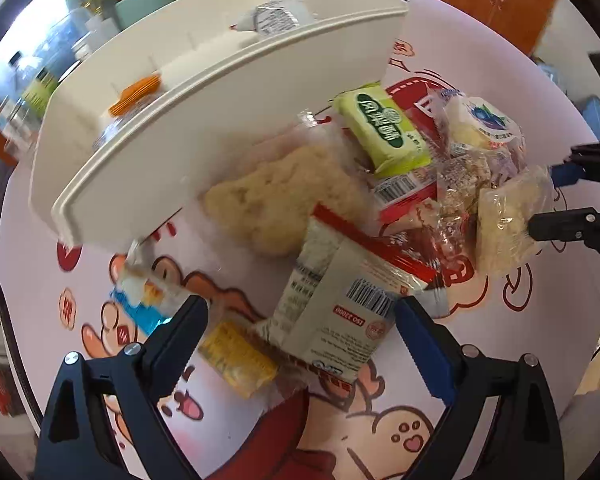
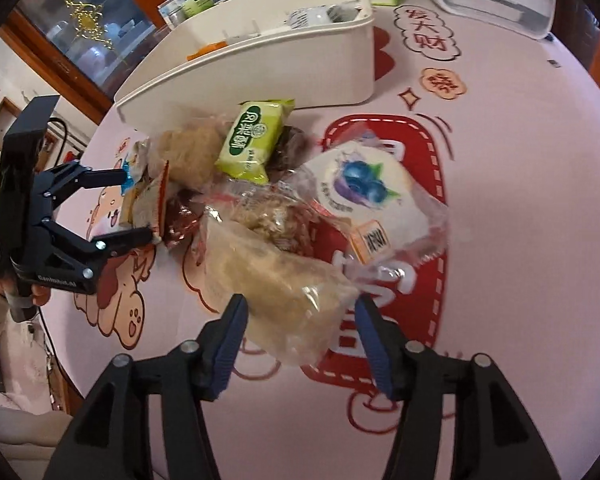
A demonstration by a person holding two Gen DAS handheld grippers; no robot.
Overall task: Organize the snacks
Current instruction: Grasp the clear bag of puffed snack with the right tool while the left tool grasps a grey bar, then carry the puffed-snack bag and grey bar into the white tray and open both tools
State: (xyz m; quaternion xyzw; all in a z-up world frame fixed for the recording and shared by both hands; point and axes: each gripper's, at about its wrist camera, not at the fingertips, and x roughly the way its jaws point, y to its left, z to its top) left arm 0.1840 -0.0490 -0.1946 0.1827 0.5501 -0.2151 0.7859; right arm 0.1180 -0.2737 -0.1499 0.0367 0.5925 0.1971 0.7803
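In the right wrist view the right gripper stands released at the bottom of the frame, its blue pads either side of the near end of a clear-wrapped pale cake, neither pad pressing on it as far as the frame shows. The cake's long axis runs from that near end up and left toward the centre of the heap, so the jaws straddle it across its short side; I judge a straight close would take it. In the left wrist view the left gripper is likewise unclenched at the bottom of the frame, with a grey-and-red barcoded packet lying between its fingers and a yellow packet just left of that. Each hand is nearer its own end of the pile. Farther up lie the green packet and the blueberry-printed bun; whether they touch is hard to tell. Beyond, at the upper centre, the white divided bin stands just beside the heap. To the right the pink tablecloth lies bare and leaves room to move.
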